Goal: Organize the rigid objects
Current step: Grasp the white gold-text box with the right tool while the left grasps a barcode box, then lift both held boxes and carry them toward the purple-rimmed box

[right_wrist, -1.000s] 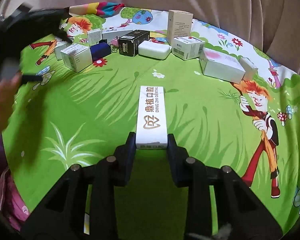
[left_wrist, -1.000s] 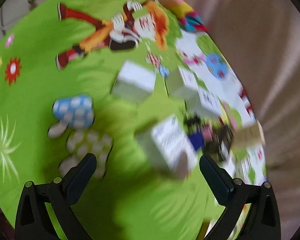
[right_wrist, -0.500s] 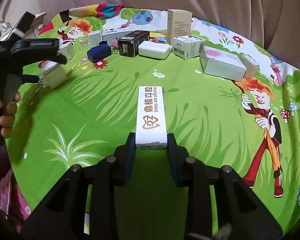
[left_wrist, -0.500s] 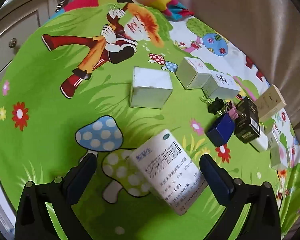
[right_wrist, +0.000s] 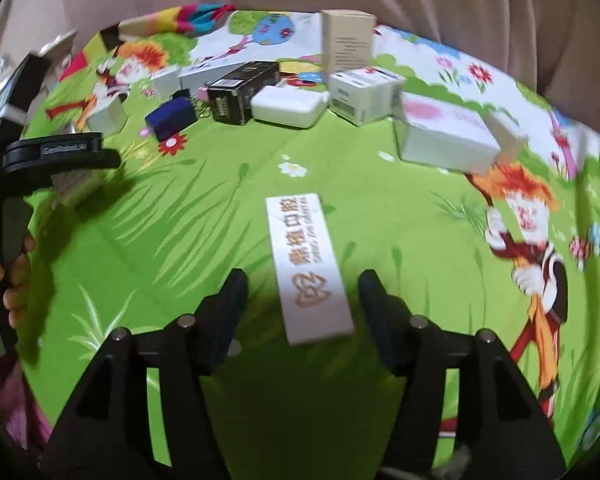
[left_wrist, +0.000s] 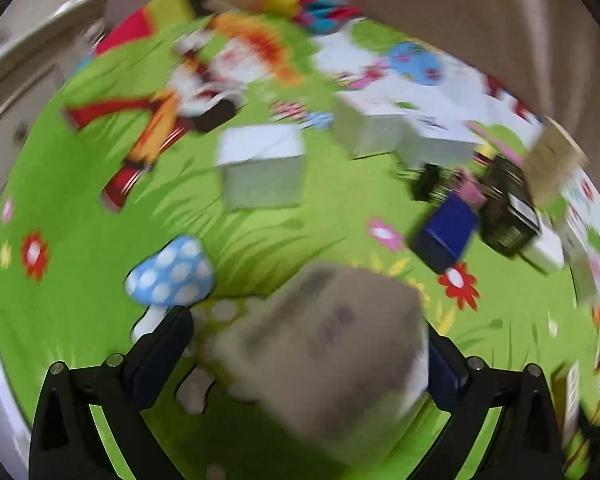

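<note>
Our right claw (right_wrist: 302, 292) is opening, its fingers apart on either side of the long white box (right_wrist: 309, 266), which lies flat on the green cartoon cloth (right_wrist: 220, 208) of the counter with gaps at both sides. Our left claw (left_wrist: 306, 344) has a blurred white box (left_wrist: 320, 364) between its fingers; whether they press on it we cannot tell. Other boxes sit near the far edge, among them a black box (right_wrist: 242, 92) and a dark blue box (right_wrist: 170, 118).
</note>
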A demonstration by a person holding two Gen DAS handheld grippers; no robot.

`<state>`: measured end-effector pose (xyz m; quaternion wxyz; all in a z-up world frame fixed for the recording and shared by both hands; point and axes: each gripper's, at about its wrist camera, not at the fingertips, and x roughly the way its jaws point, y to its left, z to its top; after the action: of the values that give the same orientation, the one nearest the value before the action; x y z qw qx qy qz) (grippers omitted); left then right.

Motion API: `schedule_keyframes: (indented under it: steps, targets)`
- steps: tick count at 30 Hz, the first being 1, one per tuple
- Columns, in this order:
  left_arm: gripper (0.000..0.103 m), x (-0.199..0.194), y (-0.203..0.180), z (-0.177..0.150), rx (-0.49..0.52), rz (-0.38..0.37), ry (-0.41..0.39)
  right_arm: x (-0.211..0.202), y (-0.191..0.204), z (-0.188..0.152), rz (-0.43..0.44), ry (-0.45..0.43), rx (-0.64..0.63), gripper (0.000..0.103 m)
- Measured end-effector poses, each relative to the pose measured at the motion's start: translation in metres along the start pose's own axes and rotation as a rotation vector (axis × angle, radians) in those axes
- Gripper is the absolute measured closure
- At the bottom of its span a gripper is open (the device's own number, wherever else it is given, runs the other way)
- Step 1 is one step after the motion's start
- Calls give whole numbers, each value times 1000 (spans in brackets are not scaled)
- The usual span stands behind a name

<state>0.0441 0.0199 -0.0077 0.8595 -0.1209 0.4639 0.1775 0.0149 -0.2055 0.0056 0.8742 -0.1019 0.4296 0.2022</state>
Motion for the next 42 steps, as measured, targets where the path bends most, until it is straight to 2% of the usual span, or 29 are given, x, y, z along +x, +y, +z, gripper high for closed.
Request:
schedule_keyframes:
  steps: [1, 2, 3, 6, 9, 11, 13, 15, 20, 23, 26, 28, 29, 30, 31, 32, 33, 35, 37, 38, 42]
  targets:
    - [6, -2, -4, -4, 75, -20, -13, -2, 3, -1, 11, -5, -13, 59]
    - [15, -4, -10, -7, 162, -46, -33, -6, 7, -4, 41, -9, -17, 68]
    - [17, -8, -14, -10, 239, -111, -40, -7, 9, -5, 46, -4, -17, 68]
    - [16, -12, -10, -11, 329, -178, -5, -17, 19, -15, 39, 6, -23, 68]
    - [13, -16, 4, -9, 292, -174, 31, -20, 16, -19, 60, 14, 13, 60]
    - [13, -19, 12, -8, 233, -185, 39, -18, 12, -18, 48, 19, 19, 41]
    - [12, -20, 11, -10, 223, -183, 23, -14, 10, -15, 25, 23, 16, 39]
    - [12, -21, 11, -14, 227, -147, -5, -12, 10, -12, 21, 19, 4, 37]
    - [11, -17, 13, -24, 238, -126, -20, -9, 11, -11, 18, 3, 3, 30]
    - [11, -24, 16, -32, 241, -141, -51, -9, 10, -13, 13, -7, 13, 27]
    - [11, -30, 21, -30, 204, -156, -88, -9, 10, -13, 8, -6, 16, 27]
    - [11, -28, 26, -30, 179, -173, -77, -10, 10, -14, 5, -6, 22, 27]
    - [21, -26, 28, -30, 174, -200, -66, -10, 11, -14, 1, -7, 24, 29]
    - [60, -30, 29, -31, 176, -207, -81, -11, 12, -15, 1, -10, 24, 40]
    - [64, -34, 29, -32, 186, -189, -77, -15, 13, -16, -1, -25, 27, 69]
    - [63, -39, 29, -32, 179, -209, -72, -18, 14, -16, -8, -21, 33, 69]
    - [63, -53, 32, -32, 155, -273, -93, -27, 17, -19, -8, -47, 44, 69]
    - [63, -92, 30, -32, 183, -292, -198, -47, 19, -23, 9, -115, 83, 69]
    - [63, -132, 23, -30, 220, -323, -299, -82, 24, -26, -10, -228, 109, 69]
    - [63, -148, 23, -30, 227, -335, -341, -102, 28, -26, -26, -301, 104, 69]
    - [63, -241, 21, -36, 262, -390, -619, -194, 49, -21, -126, -611, 83, 69]
